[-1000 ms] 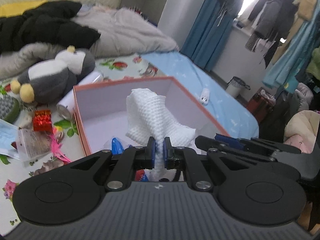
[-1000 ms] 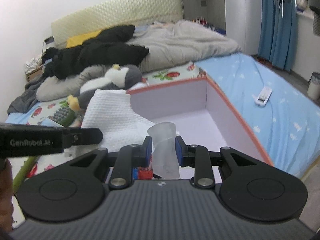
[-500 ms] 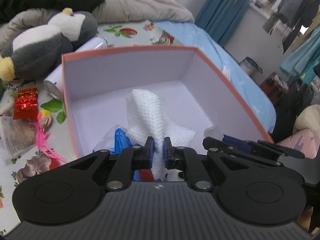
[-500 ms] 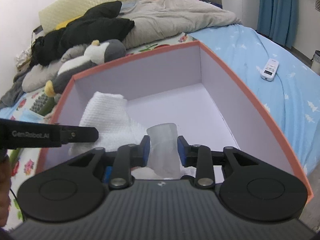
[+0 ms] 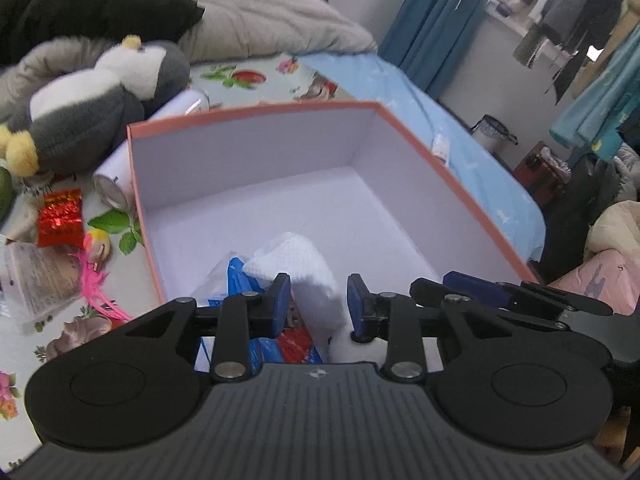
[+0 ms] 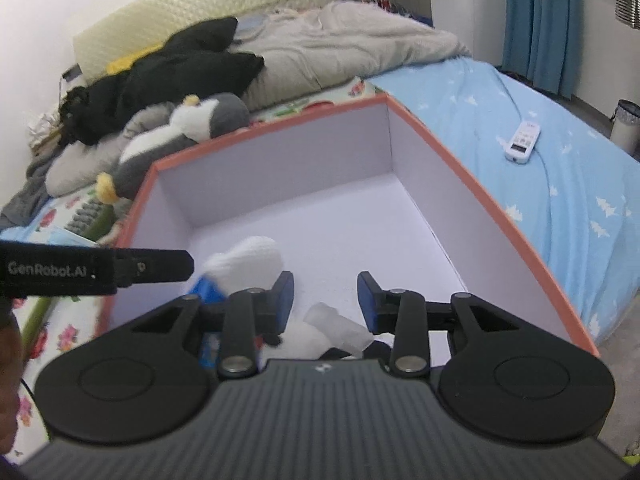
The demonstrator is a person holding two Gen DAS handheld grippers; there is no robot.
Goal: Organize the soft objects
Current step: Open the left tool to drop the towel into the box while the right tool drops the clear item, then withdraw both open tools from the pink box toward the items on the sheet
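An orange-rimmed box (image 5: 256, 114) with a pale inside stands on the bed. My left gripper (image 5: 318, 300) hangs over its near corner, jaws opening. A white waffle cloth (image 5: 298, 264) slumps loose between them onto a blue packet (image 5: 236, 280). In the right wrist view the same box (image 6: 460, 164) fills the middle. My right gripper (image 6: 326, 300) is open above a translucent soft piece (image 6: 336, 326) that lies on the box floor. The white cloth (image 6: 248, 258) shows to its left, beside a finger of the left gripper (image 6: 156, 268).
A grey and white penguin plush (image 5: 92, 108), a white can (image 5: 120, 180), a red packet (image 5: 60, 216) and a pink feather toy (image 5: 94, 276) lie left of the box. A white remote (image 6: 522, 140) rests on the blue sheet. Blankets and black clothes are heaped behind.
Both grippers sank into the box. The left jaws spread and let the white cloth slump down. The right jaws spread and the translucent piece dropped to the box floor.
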